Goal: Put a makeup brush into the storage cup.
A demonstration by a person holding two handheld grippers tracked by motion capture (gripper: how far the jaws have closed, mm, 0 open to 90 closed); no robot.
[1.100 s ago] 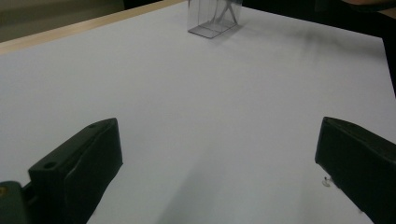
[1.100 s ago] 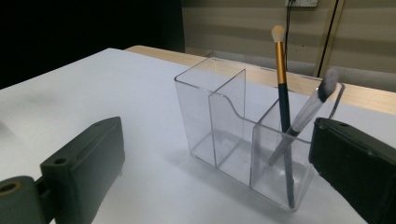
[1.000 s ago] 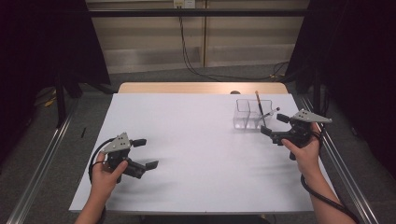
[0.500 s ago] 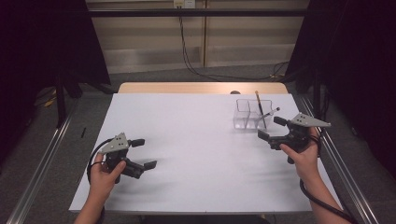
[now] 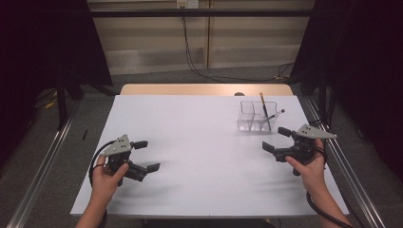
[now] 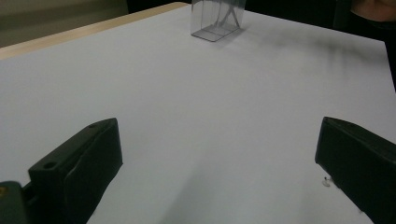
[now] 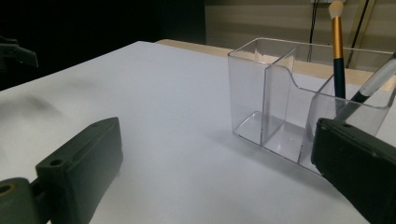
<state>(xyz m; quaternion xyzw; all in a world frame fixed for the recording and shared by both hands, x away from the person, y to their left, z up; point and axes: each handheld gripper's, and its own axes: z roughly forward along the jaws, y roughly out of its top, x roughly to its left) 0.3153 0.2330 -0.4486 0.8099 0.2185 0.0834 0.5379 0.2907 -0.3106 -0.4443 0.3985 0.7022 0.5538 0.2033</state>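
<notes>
A clear plastic organizer (image 5: 255, 117) with several compartments stands at the far right of the white table (image 5: 199, 128). In it lean a brush with a dark handle and gold ferrule (image 5: 262, 105) and a pale pen-like tool (image 5: 274, 114). My right gripper (image 5: 273, 138) hovers open just in front of the organizer, holding nothing. In the right gripper view the organizer (image 7: 280, 107), the brush (image 7: 337, 51) and the pale tool (image 7: 376, 84) are close ahead of the right gripper (image 7: 215, 182). My left gripper (image 5: 148, 156) is open over the near left of the table, holding nothing. In the left gripper view the organizer (image 6: 217, 21) is far ahead of the left gripper (image 6: 219, 177).
A wooden strip (image 5: 204, 89) runs along the table's far edge. Metal rails (image 5: 344, 161) flank the table on both sides. Black cables (image 5: 190, 52) hang by the back wall. The other gripper (image 7: 16, 51) shows at the far left in the right gripper view.
My right gripper has drawn back a little from the organizer, toward the near edge. The left gripper has hardly moved.
</notes>
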